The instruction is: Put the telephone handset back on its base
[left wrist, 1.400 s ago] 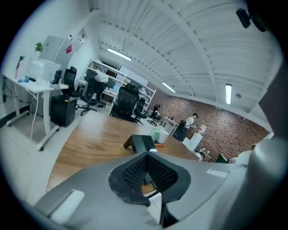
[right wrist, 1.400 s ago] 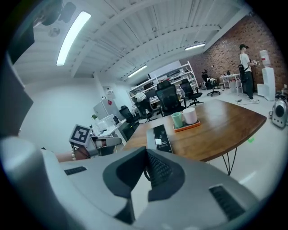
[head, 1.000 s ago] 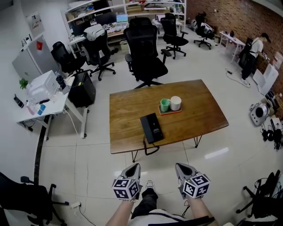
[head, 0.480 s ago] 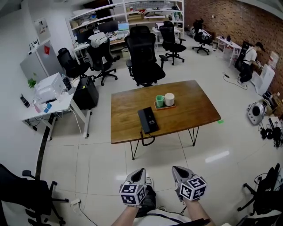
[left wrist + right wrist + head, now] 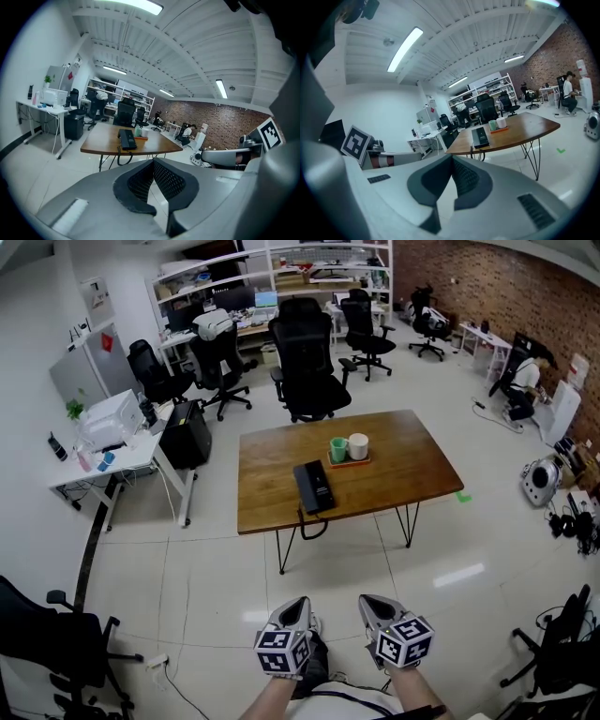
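The black telephone (image 5: 314, 487) lies on the near part of a wooden table (image 5: 412, 460), its cord (image 5: 302, 526) looping below the edge. From here handset and base read as one dark slab. It also shows far ahead in the left gripper view as the telephone (image 5: 126, 138) and in the right gripper view as the telephone (image 5: 480, 136). My left gripper (image 5: 298, 606) and right gripper (image 5: 368, 605) hang side by side over the floor, well short of the table. Both the left gripper (image 5: 153, 161) and the right gripper (image 5: 452, 158) are shut and hold nothing.
A green cup (image 5: 337, 450) and a white cup (image 5: 358, 446) stand on a small tray behind the telephone. A black office chair (image 5: 307, 362) stands behind the table, a white desk (image 5: 103, 460) at the left, another chair (image 5: 47, 643) at the lower left. A person (image 5: 520, 381) works far right.
The table and telephone have drifted up the head view and look smaller and farther off. Both grippers sit slightly lower in the view and stay shut.
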